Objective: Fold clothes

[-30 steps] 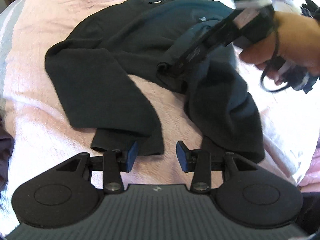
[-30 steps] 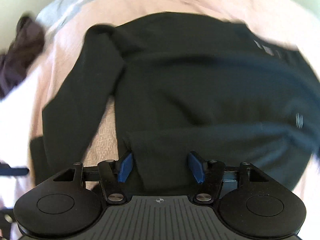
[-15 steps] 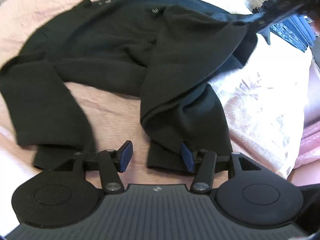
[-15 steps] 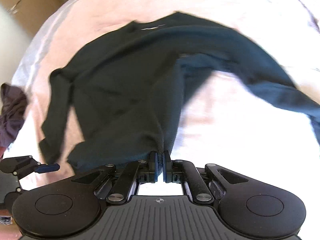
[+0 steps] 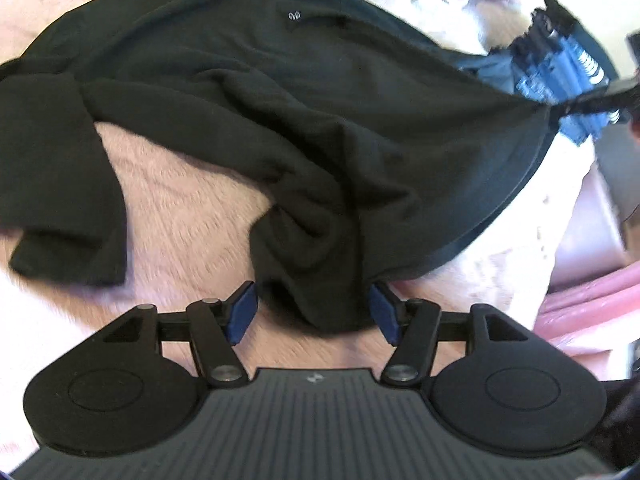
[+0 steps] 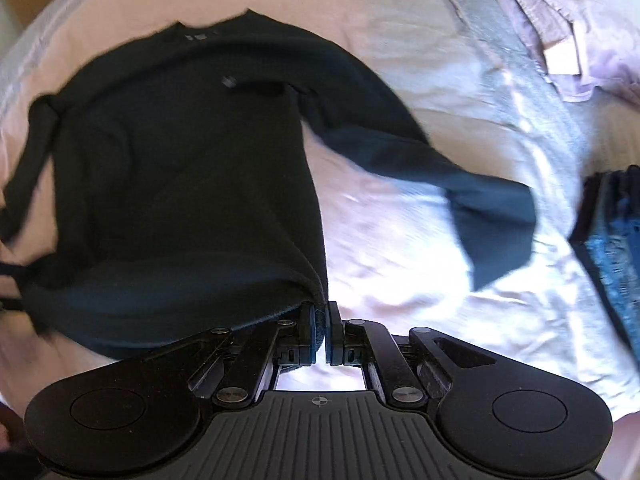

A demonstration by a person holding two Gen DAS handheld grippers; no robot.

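Left wrist view. Black sweater (image 5: 248, 92) spread over pink blanket (image 5: 188, 200), filling upper and centre frame; collar at top edge, small pale logo upper centre. One sleeve (image 5: 56, 184) hanging down left side of frame, cuff at lower left. Bunched fold of hem (image 5: 316, 272) dropping to lower centre, lying between the blue pads of the left gripper (image 5: 314, 312). Jaws moderately wide and opening; fabric between them, right pad at the cloth's edge, left pad just clear of it, no clamping seen. Sweater corner drawn taut toward right edge of frame, pinched there by the right gripper (image 5: 560, 110), seen blurred. Stack of blue and dark folded clothes (image 5: 560, 64) behind it at upper right. Pink pillow edge (image 5: 592, 292) at lower right

Right wrist view. Sweater (image 6: 180, 168) occupying left and centre, collar toward top, body lifted from the bedding along its lower edge. Right gripper (image 6: 319, 332) at lower centre, jaws closed tight on the hem corner (image 6: 316, 312), dark cloth visible between the pads. Free sleeve (image 6: 472, 204) trailing to right of centre, blurred, cuff hanging over white sheet (image 6: 400, 248). Folded blue garments (image 6: 616, 232) at right edge. Pale crumpled fabric (image 6: 560, 20) at upper right
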